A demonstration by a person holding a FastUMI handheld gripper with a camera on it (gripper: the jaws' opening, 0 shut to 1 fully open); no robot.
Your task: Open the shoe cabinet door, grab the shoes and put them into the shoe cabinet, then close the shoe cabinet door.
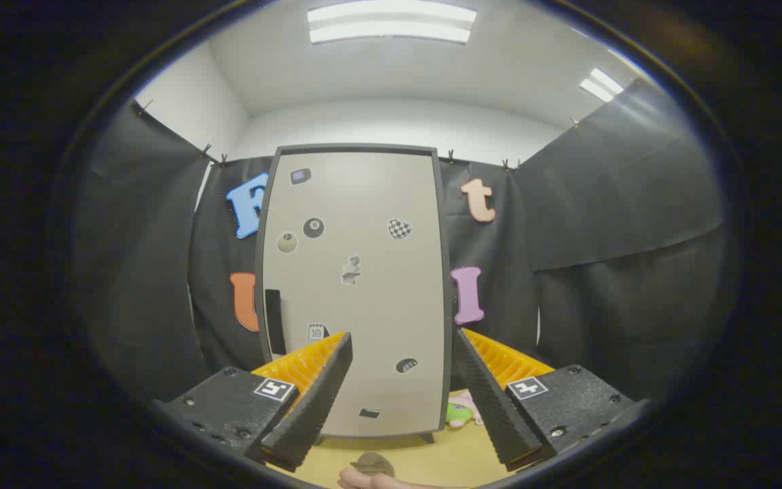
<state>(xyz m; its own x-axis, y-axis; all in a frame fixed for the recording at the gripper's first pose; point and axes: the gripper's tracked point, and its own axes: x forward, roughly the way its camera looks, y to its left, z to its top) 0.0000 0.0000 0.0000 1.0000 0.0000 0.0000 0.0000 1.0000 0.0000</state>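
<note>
- Cabinet (pixel 364 285) stands upright in the middle of the frame, on short legs, its pale door shut and facing the camera.
- Door carries several small stickers (pixel 313 228) scattered over its face; a dark vertical handle (pixel 274 320) sits near its left edge, about halfway down.
- Gripper (pixel 404 339) sits at the bottom of the frame, pointed at the cabinet, fingers spread wide apart with nothing held between them.
- Left finger overlaps the lower left part of the door in the picture; right finger rises just past the door's right edge. Contact with the door cannot be told.
- Floor (pixel 445 458) under the cabinet is a yellowish surface, seen between the fingers.
- Small green and pink soft thing (pixel 462 411) lies on the floor at the cabinet's lower right corner, just inside the right finger; too small to identify.
- Dark rounded thing (pixel 372 464) lies at the bottom centre, below the cabinet, partly cut off; could be a shoe, cannot tell.
- Part of a hand (pixel 370 481) shows at the very bottom edge, touching or just beside that dark thing.
- Black cloth walls (pixel 608 224) hang behind and to both sides; ceiling lights (pixel 391 24) are lit at the top.
</note>
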